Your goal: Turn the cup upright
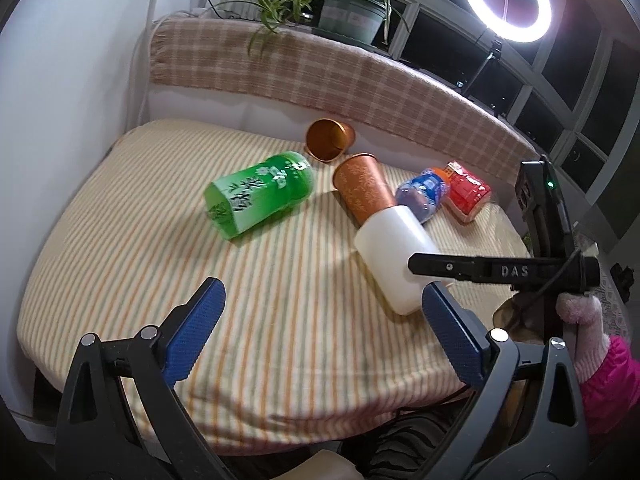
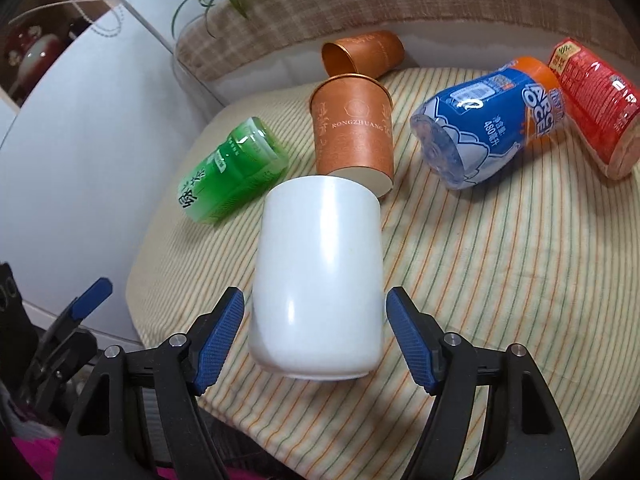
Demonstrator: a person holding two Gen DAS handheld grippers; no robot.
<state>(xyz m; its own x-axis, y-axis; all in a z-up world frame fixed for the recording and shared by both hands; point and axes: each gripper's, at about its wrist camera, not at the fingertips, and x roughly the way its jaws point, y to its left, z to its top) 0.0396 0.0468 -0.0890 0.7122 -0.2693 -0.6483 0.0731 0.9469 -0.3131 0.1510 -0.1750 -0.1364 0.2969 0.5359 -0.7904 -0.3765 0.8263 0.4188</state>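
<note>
A white cup point(image 2: 318, 280) lies on its side on the striped cloth, its closed base toward the right gripper. My right gripper point(image 2: 316, 332) is open, with a blue pad on either side of the cup's base end and a gap on both sides. In the left wrist view the white cup point(image 1: 394, 258) lies at centre right with the right gripper's black finger point(image 1: 480, 270) across it. My left gripper point(image 1: 320, 320) is open and empty, above the cloth near the front edge.
Two orange paper cups point(image 2: 354, 128) point(image 2: 362, 54) lie beyond the white cup, the nearer one touching its far end. A green bottle point(image 2: 234, 170) lies left; a blue bottle point(image 2: 490, 120) and a red bottle point(image 2: 596, 108) lie right. A plaid backrest point(image 1: 320, 76) rises behind.
</note>
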